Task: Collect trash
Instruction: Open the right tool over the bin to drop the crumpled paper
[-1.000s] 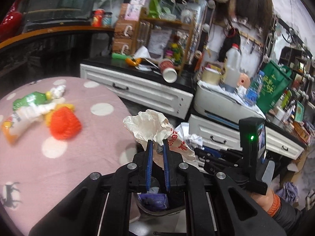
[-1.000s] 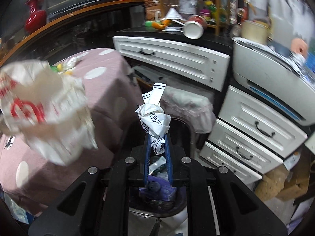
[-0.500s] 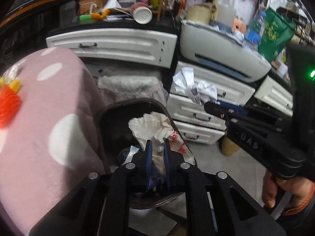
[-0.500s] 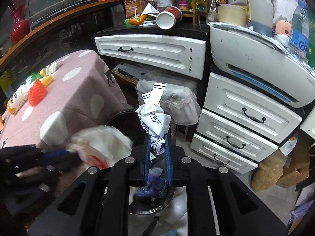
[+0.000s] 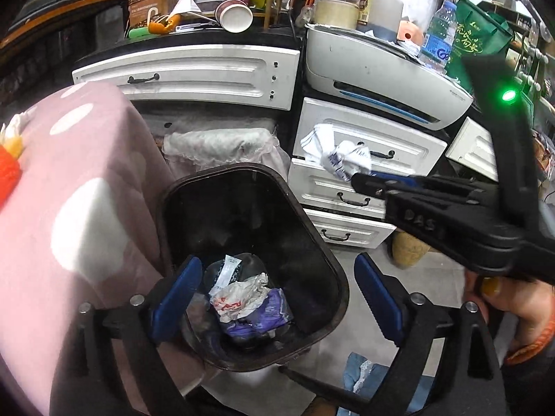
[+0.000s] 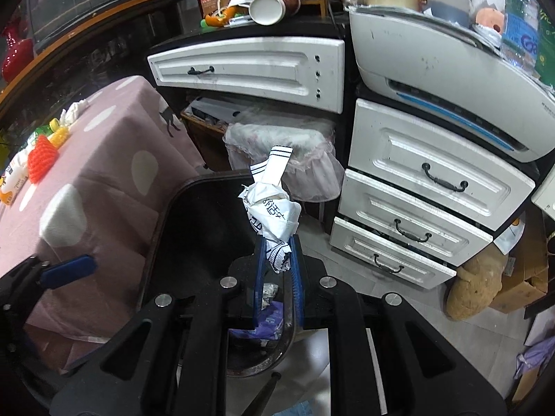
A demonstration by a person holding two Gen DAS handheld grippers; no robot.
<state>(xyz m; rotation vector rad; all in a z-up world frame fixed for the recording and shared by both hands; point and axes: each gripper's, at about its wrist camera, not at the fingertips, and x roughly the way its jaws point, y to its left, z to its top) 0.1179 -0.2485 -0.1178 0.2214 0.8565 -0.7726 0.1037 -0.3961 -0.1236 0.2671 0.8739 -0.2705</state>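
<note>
Dropping step: left gripper [image 5: 277, 298] jaws are opening, empty, its wrapper [image 5: 239, 296] lying in the bin [image 5: 326, 260] at lower centre; right gripper [image 6: 277, 260] pinches crumpled paper [image 6: 274, 211], which needs releasing over the bin next

Glossy dark plastic bin [image 5: 333, 267]; crumpled paper wrapper [image 6: 274, 213]; matt cloth tablecloth [image 5: 86, 159].

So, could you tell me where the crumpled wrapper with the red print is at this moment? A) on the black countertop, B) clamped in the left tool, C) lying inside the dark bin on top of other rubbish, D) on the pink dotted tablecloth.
C: the wrapper with the red print lies in the dark bin on other rubbish, below the left tool, whose jaws are opening with nothing between them.
</note>
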